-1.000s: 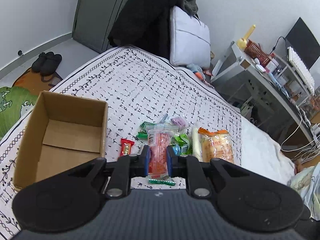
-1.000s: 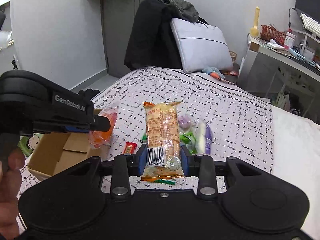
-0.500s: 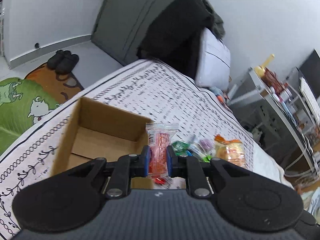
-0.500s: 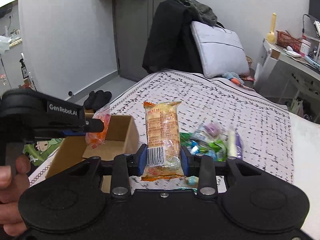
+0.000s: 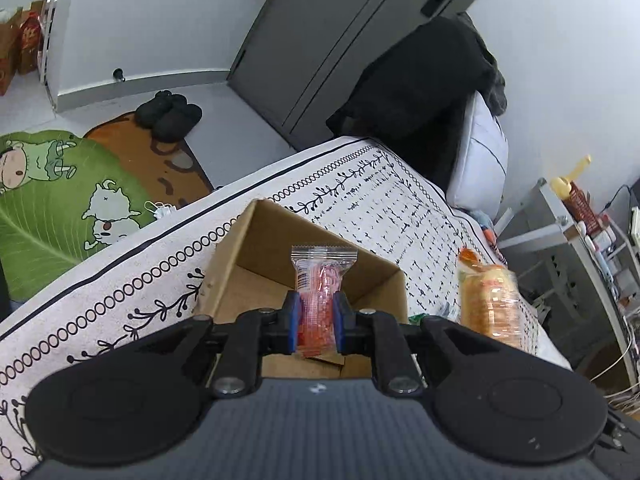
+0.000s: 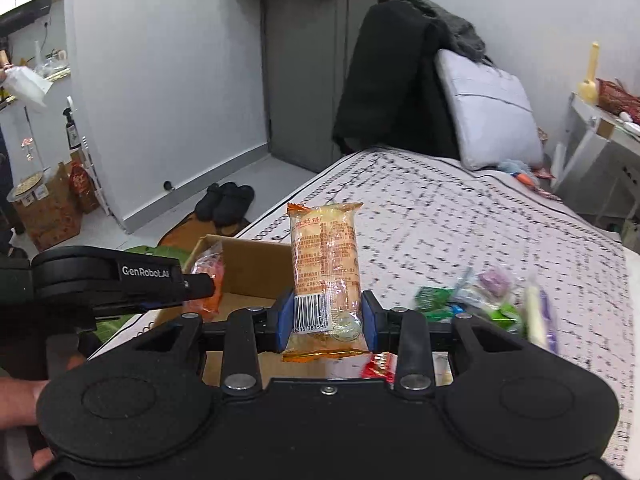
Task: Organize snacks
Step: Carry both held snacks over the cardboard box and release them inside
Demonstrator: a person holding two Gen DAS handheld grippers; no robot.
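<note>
Your left gripper (image 5: 316,320) is clamped on the red pack (image 5: 320,300) right over the box (image 5: 256,248), ready to drop; right gripper (image 6: 325,322) pinches the cake pack (image 6: 326,268) next in line.

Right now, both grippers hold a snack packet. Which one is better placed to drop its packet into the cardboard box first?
Probably the left gripper. Its red packet hangs directly over the open cardboard box. The right gripper holds the yellow packet more beside the box, toward the snack pile.
</note>
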